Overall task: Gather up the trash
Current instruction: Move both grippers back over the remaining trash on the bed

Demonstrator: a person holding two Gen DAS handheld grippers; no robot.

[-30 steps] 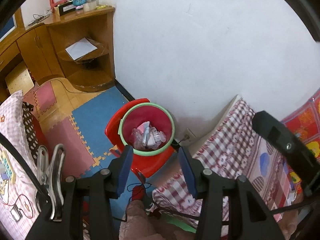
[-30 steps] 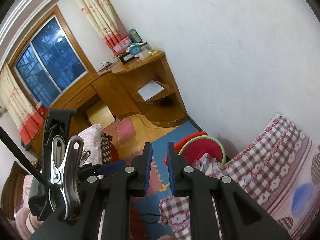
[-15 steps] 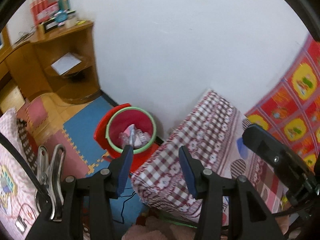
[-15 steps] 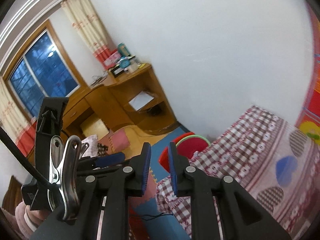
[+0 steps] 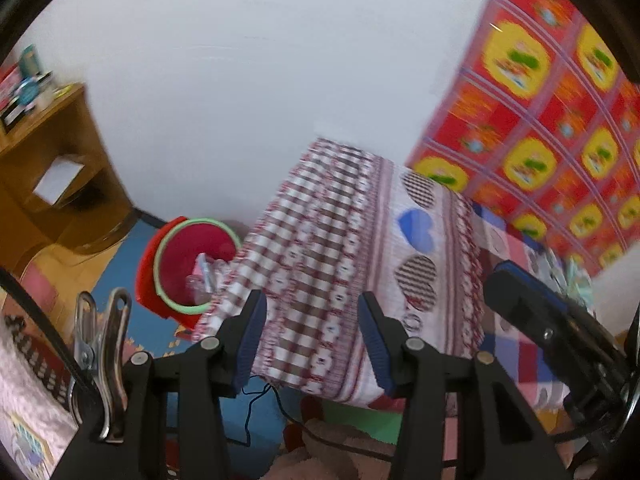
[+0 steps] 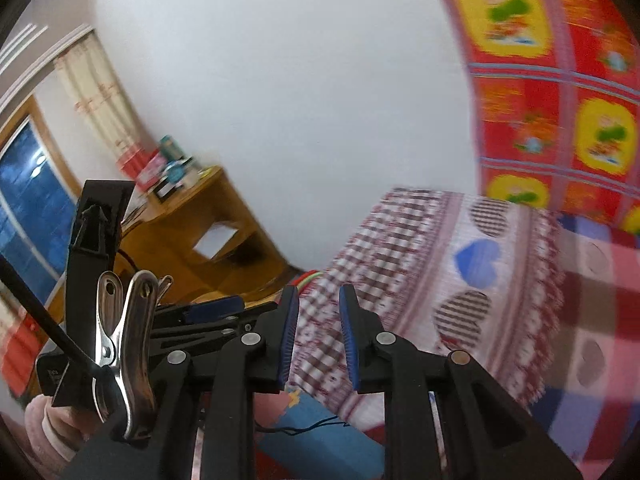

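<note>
A red bin with a green rim (image 5: pixel 188 236) stands on the floor by the wall, left of the bed, with crumpled wrappers (image 5: pixel 206 276) inside. My left gripper (image 5: pixel 310 334) is open and empty, held above the checked bedspread (image 5: pixel 320 248), to the right of the bin. My right gripper (image 6: pixel 316 330) is open with a narrow gap and empty, also over the bedspread (image 6: pixel 420 264). Only a sliver of the bin's rim (image 6: pixel 306 278) shows in the right wrist view. The views are blurred by motion.
A wooden corner desk (image 5: pixel 44 160) with shelves stands left of the bin, also in the right wrist view (image 6: pixel 200 232). A red and yellow patterned cloth (image 5: pixel 552 100) hangs at the right. Blue and pink foam mats (image 5: pixel 152 336) cover the floor. A thin cable (image 5: pixel 256 400) lies below the bed edge.
Both grippers have swung right and upward, away from the bin and over the bed. The right gripper's gap has widened slightly. The left stays open.
</note>
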